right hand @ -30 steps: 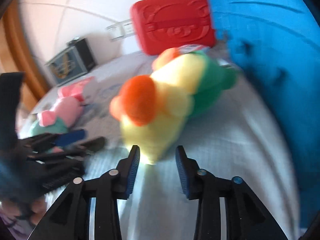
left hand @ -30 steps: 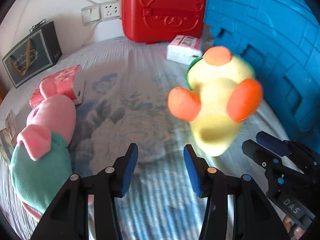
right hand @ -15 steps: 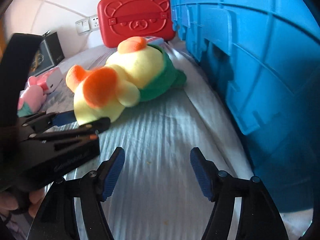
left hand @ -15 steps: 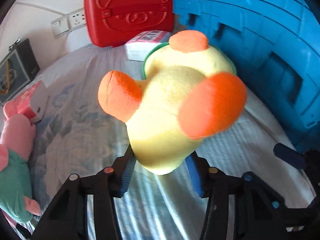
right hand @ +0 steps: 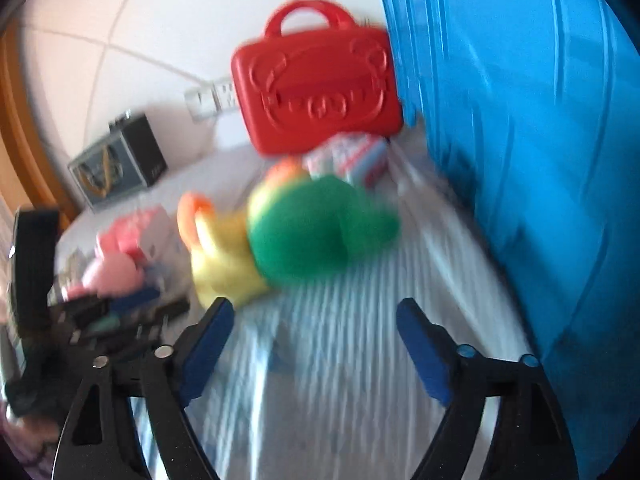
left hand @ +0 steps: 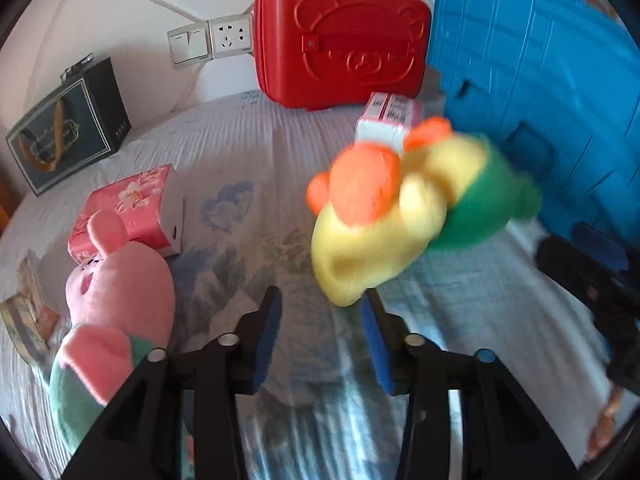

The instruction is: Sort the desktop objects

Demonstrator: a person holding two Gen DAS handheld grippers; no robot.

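Your right gripper has let go of the yellow-and-green plush: a second ago its jaws were pinched near the toy's yellow end, now they are opening wide with nothing between them. Your left gripper has its jaws partly apart and opening a little; the plush's yellow end sits just past the right-hand jaw, not between them, though half a second ago it filled that gap. So neither gripper has it now.

The plush lies on the striped surface, right of centre, near the blue crate, with the red case and a small white-and-red box behind it. It is blurred, so I cannot tell if it is settled. The pink plush and pink tissue pack lie far left.

Judgement: the plush now rests beside the crate, not inside it, so its sort looks unfinished. It is soft and will squash, so re-grip deep on the body.
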